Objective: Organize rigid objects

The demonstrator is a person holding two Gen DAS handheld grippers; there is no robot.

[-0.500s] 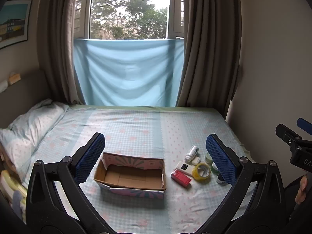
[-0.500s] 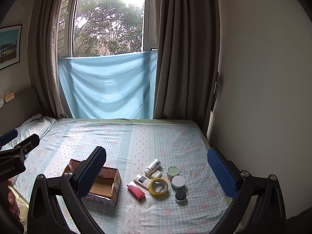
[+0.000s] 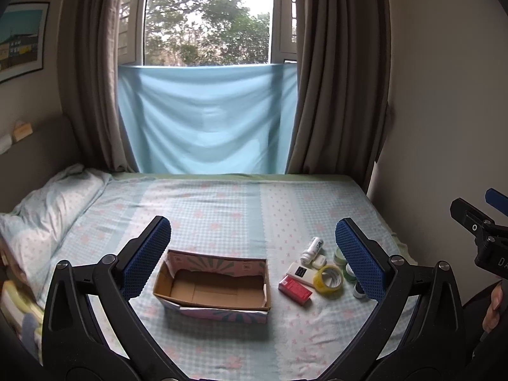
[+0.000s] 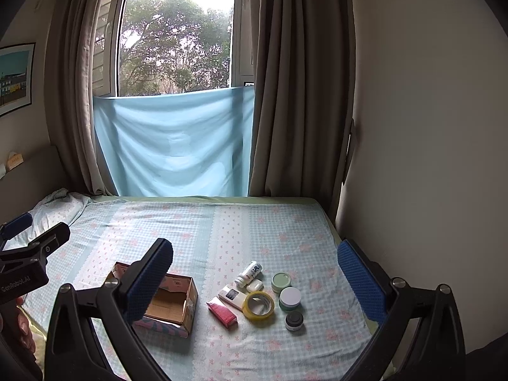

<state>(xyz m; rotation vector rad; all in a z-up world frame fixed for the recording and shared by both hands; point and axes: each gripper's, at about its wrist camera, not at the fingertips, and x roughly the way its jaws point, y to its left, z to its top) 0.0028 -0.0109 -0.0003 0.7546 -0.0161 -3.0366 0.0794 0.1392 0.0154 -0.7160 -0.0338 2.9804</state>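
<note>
Cardboard box (image 3: 212, 285), open-topped and empty, sits between the left gripper's (image 3: 253, 254) fingers in its own view; the right view shows only part of it, half hidden behind the right gripper's (image 4: 255, 281) left pad (image 4: 149, 282). Left pads (image 3: 358, 258) cover two of the jars; the right view shows all three clear: green jar (image 4: 281, 282), white-lidded jar (image 4: 290, 297), dark jar (image 4: 294, 320).

Both grippers: jaws wide apart, nothing between the pads, held above the near edge of the bed (image 4: 285, 228) and pointed toward the window. Each shows at the edge of the other's view.

Objects lie in one tight cluster between the right gripper's fingers, just right of the box: red pack (image 4: 222, 312), tape roll (image 4: 258, 305) touching it, white remote (image 4: 232, 295), bottle (image 4: 249, 273) on its side, small white case (image 4: 255, 285).

Wall runs close along the right edge of the bed, near the jars. Bare sheet lies beyond the box and cluster, toward the window.
</note>
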